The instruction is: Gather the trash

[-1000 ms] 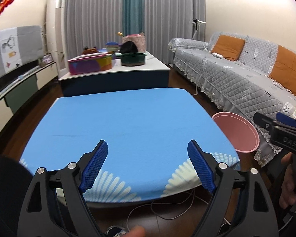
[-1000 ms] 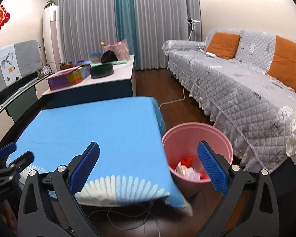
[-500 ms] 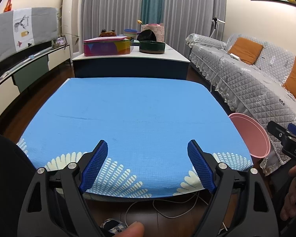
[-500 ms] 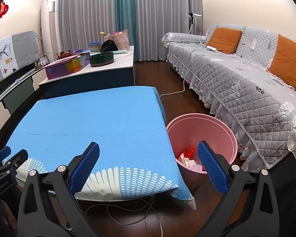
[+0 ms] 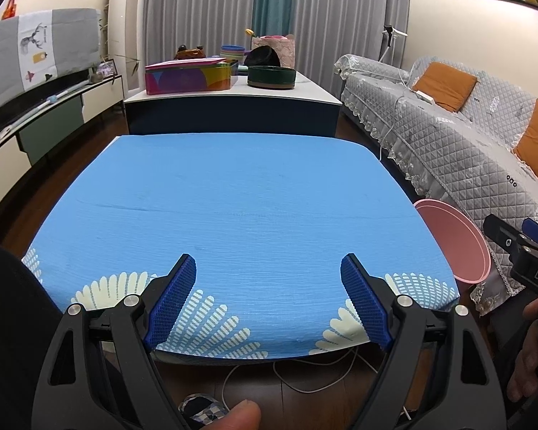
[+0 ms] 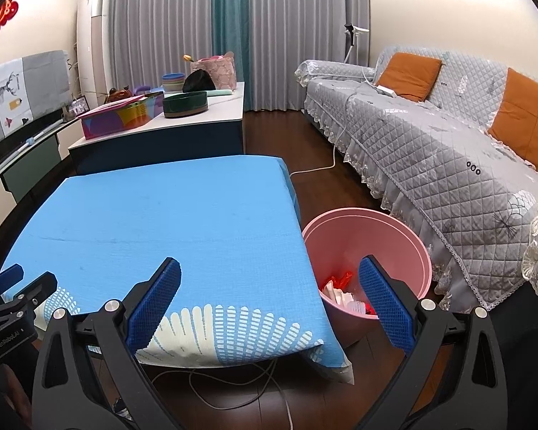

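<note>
1. The sofa (image 6: 448, 150), under a grey quilted cover with orange cushions, runs along the right side of the room.
2. The low table (image 5: 240, 197), spread with a blue cloth, fills the middle of both views. No litter shows on its top.
3. A darker side table (image 5: 229, 107) stands behind it, carrying a colourful tin and a green bowl.
4. The pink bin (image 6: 394, 236) sits on the floor between the blue table's right edge and the sofa, just beside both.
5. The left gripper (image 5: 269, 301) hovers over the near table edge with its jaws spread wide and nothing between them.
6. The right gripper (image 6: 269, 297) hangs near the table's corner and the bin, likewise wide apart and empty.
7. The trash (image 6: 340, 290) lies in the bin's bottom: red and white scraps, though the right finger hides part of the pile, so its extent is uncertain.
8. Judging from this, collection looks finished or nearly so. To do the step well, the person should sweep both cameras over the floor and table edges for stray bits before stopping.
</note>
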A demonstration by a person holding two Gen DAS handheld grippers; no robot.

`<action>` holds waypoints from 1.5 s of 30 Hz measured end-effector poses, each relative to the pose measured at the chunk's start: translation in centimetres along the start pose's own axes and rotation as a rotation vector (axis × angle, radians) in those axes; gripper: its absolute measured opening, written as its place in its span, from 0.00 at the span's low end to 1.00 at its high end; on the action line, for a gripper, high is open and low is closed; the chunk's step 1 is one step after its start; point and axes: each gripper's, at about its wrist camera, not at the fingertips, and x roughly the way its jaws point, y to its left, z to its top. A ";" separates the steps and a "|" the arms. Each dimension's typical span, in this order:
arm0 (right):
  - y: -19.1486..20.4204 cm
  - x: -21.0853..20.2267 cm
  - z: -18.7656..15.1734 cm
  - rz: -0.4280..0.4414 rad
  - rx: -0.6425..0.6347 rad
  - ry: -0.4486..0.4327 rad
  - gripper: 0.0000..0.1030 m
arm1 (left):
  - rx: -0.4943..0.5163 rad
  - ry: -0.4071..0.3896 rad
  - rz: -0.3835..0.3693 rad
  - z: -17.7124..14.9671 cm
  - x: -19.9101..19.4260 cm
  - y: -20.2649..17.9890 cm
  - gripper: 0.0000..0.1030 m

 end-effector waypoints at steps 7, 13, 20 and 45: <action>-0.1 0.1 0.0 -0.004 0.005 0.008 0.95 | 0.002 0.006 -0.002 0.1 0.2 -0.2 0.78; -0.2 0.2 0.1 -0.005 0.004 0.011 0.95 | 0.001 0.006 -0.002 0.1 0.2 -0.1 0.78; -0.3 0.3 0.0 -0.005 0.003 0.011 0.95 | -0.001 0.005 -0.002 0.1 0.3 -0.3 0.78; -0.3 0.3 0.0 -0.005 0.002 0.012 0.95 | 0.013 0.002 0.000 0.1 0.3 -0.3 0.78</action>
